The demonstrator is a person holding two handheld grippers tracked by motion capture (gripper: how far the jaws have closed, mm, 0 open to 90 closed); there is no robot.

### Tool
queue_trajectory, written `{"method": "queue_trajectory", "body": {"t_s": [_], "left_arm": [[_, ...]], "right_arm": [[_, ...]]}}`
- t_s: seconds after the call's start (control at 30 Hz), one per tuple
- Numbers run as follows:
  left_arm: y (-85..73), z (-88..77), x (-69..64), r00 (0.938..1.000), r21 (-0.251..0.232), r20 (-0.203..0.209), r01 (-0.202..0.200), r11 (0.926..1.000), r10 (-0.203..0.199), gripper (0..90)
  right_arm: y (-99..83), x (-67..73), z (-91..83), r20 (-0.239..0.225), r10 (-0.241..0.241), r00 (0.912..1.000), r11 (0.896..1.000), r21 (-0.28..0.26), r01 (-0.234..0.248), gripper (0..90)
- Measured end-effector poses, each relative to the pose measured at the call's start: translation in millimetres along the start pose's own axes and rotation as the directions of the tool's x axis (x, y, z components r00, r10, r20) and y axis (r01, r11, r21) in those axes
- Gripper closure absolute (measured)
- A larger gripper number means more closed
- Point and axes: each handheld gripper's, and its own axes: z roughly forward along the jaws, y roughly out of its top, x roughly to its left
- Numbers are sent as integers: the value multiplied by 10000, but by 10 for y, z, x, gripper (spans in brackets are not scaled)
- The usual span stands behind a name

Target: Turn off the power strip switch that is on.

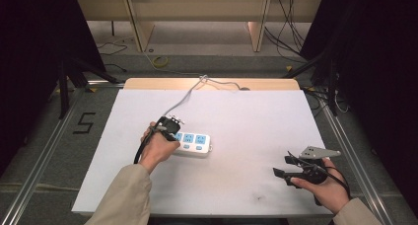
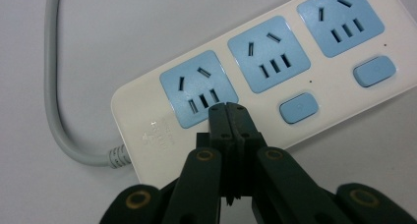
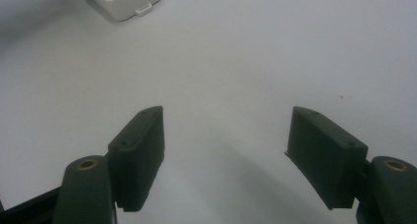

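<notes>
A white power strip [image 1: 195,142] with three blue sockets and three blue buttons lies left of the table's middle. Its grey cable [image 1: 183,100] runs off the far edge. My left gripper [image 1: 176,134] is shut with nothing between its jaws. In the left gripper view its tips [image 2: 227,109] rest on the power strip [image 2: 147,111] just below the first socket [image 2: 196,89], covering the spot where that socket's button would be. My right gripper [image 1: 282,167] hovers open over bare table at the front right. The right gripper view shows its jaws wide apart [image 3: 226,117] and the strip's end [image 3: 125,0] far off.
A white sheet [image 1: 246,116] covers the table, with a wooden strip at the far edge. Metal rails [image 1: 345,141] run along both sides. On the floor are a "5" marking [image 1: 84,122] at the left and loose cables [image 1: 158,61] beyond the table.
</notes>
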Motion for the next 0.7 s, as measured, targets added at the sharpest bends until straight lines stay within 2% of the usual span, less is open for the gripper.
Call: {"method": "queue_trajectory", "body": {"t_s": [0.4, 0.7], "left_arm": [[4, -35, 28, 9998, -90, 190, 109, 9999, -107, 900], [5, -32, 20, 9999, -156, 139, 77, 9998, -75, 900]], "right_arm": [[-1, -1, 2, -3, -1, 10000, 10000, 6, 1, 307], [0, -2, 0, -3, -1, 10000, 10000, 2, 1, 307]]}}
